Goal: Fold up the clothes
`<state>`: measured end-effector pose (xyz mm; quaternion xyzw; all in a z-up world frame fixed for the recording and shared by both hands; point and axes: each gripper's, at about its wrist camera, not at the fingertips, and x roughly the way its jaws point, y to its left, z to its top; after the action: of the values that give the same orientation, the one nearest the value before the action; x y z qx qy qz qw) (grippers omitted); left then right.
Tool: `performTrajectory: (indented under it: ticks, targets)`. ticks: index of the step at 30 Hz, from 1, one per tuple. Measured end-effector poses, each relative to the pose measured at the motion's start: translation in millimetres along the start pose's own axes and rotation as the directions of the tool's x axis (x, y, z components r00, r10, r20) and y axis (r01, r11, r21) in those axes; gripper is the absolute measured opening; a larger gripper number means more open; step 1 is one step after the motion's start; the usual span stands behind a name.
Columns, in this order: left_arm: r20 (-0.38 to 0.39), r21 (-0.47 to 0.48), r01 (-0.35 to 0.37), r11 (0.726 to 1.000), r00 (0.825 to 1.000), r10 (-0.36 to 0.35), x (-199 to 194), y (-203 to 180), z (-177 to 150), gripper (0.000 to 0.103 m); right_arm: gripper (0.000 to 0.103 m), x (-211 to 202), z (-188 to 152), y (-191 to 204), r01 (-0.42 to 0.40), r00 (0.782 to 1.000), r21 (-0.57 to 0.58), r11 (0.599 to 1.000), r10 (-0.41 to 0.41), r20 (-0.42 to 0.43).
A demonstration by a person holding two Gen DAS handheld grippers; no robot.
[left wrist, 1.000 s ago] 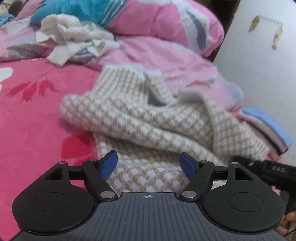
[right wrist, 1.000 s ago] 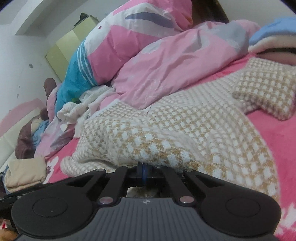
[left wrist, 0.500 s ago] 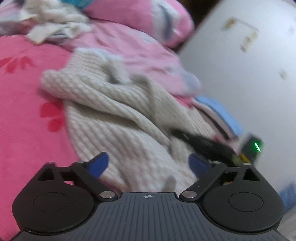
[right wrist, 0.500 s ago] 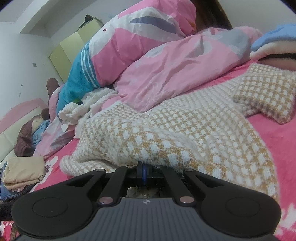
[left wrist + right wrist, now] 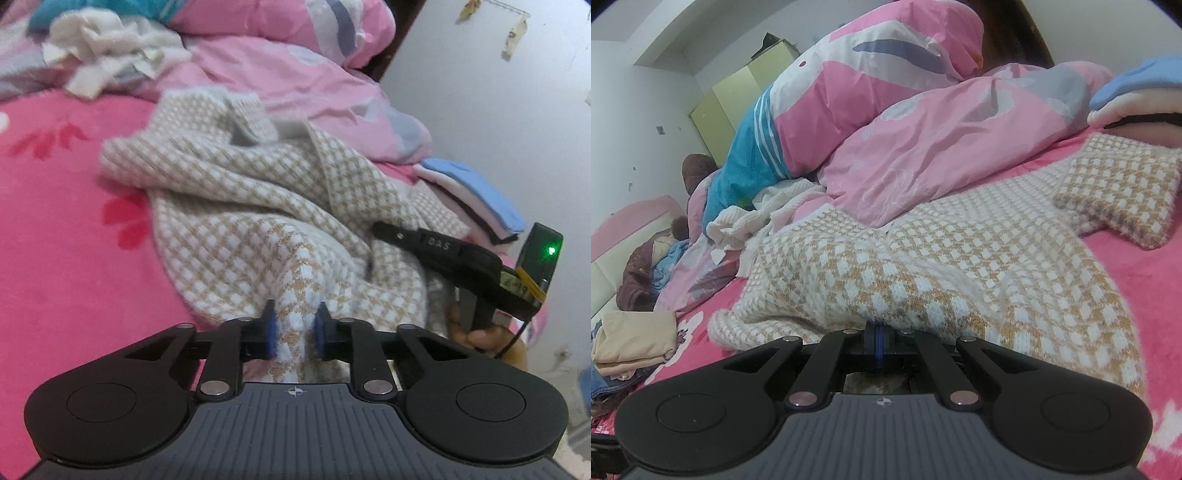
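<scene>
L gripper (image 5: 294,328) just pinched near hem of checked sweater (image 5: 280,206); was wide apart. R gripper (image 5: 878,345) clenched on sweater too, so lift/fold possible.

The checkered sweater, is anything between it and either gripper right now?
Nothing visible. The left gripper has its jaws closed on a fold of the checkered sweater, and the right gripper has its jaws pinched shut at the sweater's near edge. The pink duvet lies behind the sweater, not between.
</scene>
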<state>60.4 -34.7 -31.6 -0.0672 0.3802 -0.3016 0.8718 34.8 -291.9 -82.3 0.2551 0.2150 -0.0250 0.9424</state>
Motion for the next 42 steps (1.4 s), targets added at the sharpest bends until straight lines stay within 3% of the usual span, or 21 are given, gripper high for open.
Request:
performTrajectory:
  ticks: [3, 7, 12, 22, 26, 29, 31, 39, 42]
  targets:
    - [0.077, 0.036, -0.083, 0.996, 0.994, 0.080, -21, 0, 15, 0.014, 0.000, -1, 0, -1, -0.004, 1.000, 0.004, 1.000, 0.004, 0.001]
    - [0.144, 0.036, -0.193, 0.981, 0.972, 0.186, -49, 19, 42, 0.014, 0.000, -1, -1, -2, -0.011, 1.000, 0.011, 1.000, 0.011, 0.003]
    - [0.173, 0.103, -0.412, 0.905, 0.904, 0.392, -51, 41, 71, 0.014, 0.000, -2, -1, -4, -0.015, 1.000, 0.015, 1.000, 0.015, 0.004]
    - [0.268, 0.230, -0.594, 0.771, 0.800, 0.537, -35, 57, 120, 0.015, 0.000, -2, 4, 4, -0.001, 1.000, 0.010, 1.000, 0.001, -0.012]
    - [0.287, 0.231, -0.627, 0.744, 0.775, 0.563, -38, 69, 142, 0.015, 0.000, -1, 8, 6, 0.002, 1.000, 0.020, 1.000, -0.001, -0.023]
    - [0.291, 0.209, -0.632, 0.746, 0.768, 0.570, -46, 78, 160, 0.015, 0.000, -2, 12, 9, 0.003, 0.999, 0.020, 1.000, -0.002, -0.032]
    - [0.309, 0.206, -0.650, 0.731, 0.752, 0.582, -51, 82, 171, 0.015, 0.000, -1, 15, 13, 0.000, 0.999, 0.011, 1.000, 0.000, -0.036]
    - [0.404, 0.174, -0.782, 0.599, 0.611, 0.681, -69, 112, 208, 0.015, 0.000, 8, 16, 24, 0.005, 0.999, -0.022, 1.000, -0.006, -0.052]
    - [0.437, 0.159, -0.834, 0.527, 0.539, 0.720, -68, 128, 220, 0.015, 0.000, 8, 15, 25, 0.010, 0.998, -0.024, 1.000, -0.011, -0.055]
